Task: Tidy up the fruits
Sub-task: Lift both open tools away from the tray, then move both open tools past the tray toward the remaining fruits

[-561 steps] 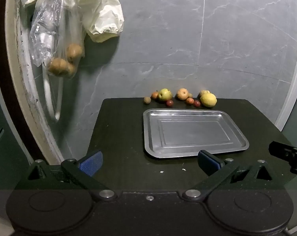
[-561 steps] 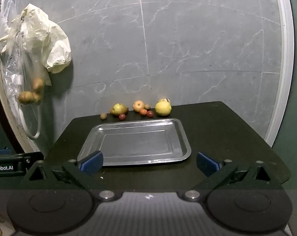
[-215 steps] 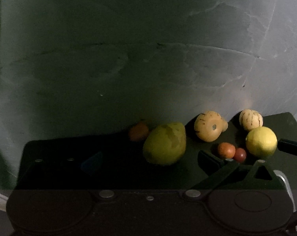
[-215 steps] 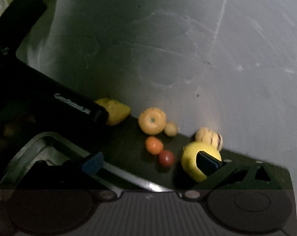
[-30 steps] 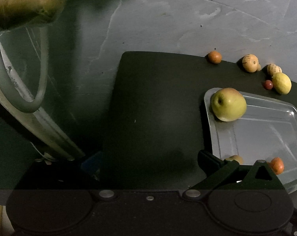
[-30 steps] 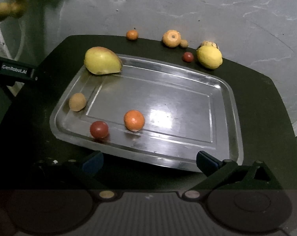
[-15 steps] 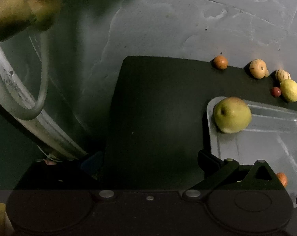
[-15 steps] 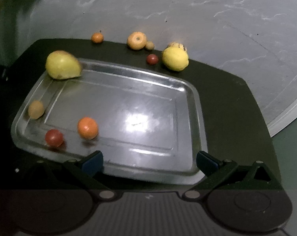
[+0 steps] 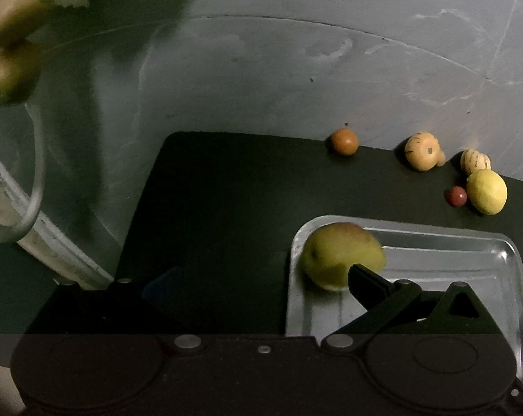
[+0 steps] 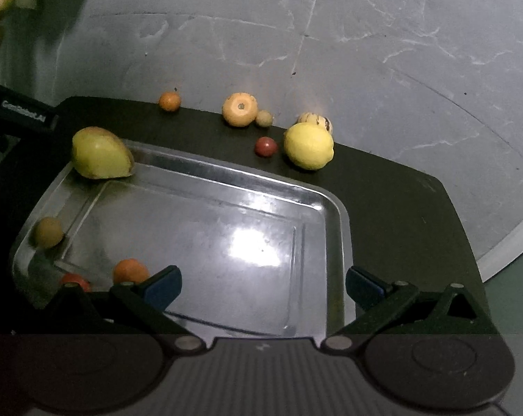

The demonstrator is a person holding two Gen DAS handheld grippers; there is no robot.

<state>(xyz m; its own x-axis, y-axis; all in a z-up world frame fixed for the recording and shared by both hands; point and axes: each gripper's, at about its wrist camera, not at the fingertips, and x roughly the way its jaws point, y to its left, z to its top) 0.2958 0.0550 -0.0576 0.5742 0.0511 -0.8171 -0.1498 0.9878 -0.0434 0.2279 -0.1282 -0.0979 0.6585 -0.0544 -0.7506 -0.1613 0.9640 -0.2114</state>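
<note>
One metal tray [image 10: 325, 204] is seen directly ahead of the right gripper [image 10: 263, 282], whose jaws are spread wide with nothing held between them. Four fruits are counted in the tray: one yellow-green apple [image 10: 100, 154] at its far left corner, one small tan fruit [image 10: 48, 231] at the left wall, and one orange fruit [image 10: 130, 270] and one red fruit [image 10: 75, 281] just beyond the gripper's left finger. Six fruits are counted on the black table [image 10: 400, 208] past the tray: one small orange [image 10: 169, 101], one pale squash [image 10: 240, 109], one tiny tan ball [image 10: 263, 118], one striped squash [image 10: 316, 119], one lemon [image 10: 308, 145] and one red berry [image 10: 265, 146]. The left gripper [image 9: 258, 282] is likewise wide open and empty, with the apple beside its right finger.
</note>
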